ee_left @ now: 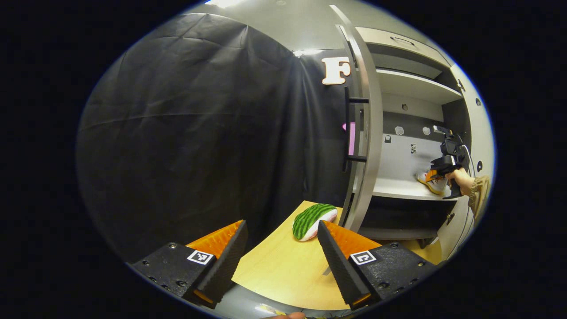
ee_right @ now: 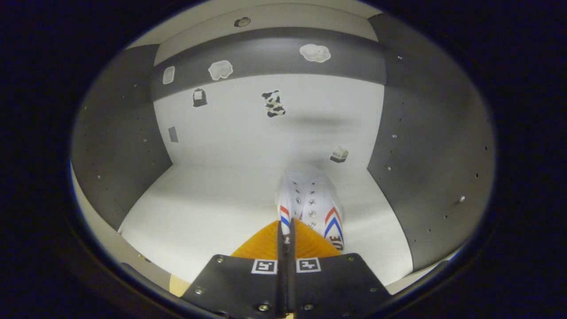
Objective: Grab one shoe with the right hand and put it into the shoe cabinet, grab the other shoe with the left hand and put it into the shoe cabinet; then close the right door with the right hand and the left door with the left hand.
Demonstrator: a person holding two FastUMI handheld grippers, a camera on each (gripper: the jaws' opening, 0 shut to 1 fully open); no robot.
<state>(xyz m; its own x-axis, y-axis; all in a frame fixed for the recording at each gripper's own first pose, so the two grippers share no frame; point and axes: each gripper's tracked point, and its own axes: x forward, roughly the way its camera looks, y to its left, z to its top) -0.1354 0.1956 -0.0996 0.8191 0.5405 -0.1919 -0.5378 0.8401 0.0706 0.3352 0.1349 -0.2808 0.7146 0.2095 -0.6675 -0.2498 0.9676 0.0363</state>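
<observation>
Inside the cabinet [ee_right: 398,133], right tool [ee_right: 285,230] pinches the white shoe [ee_right: 310,199]; left tool [ee_left: 281,230] gapes.

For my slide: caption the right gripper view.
Right gripper pinching a white shoe on the cabinet shelf.

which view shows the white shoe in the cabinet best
The right gripper view: the white shoe sits close ahead on the cabinet shelf, eyelets and striped sides clear, held in the shut right hand-held gripper. The left gripper view shows it small and far off, partly behind that gripper.
</observation>
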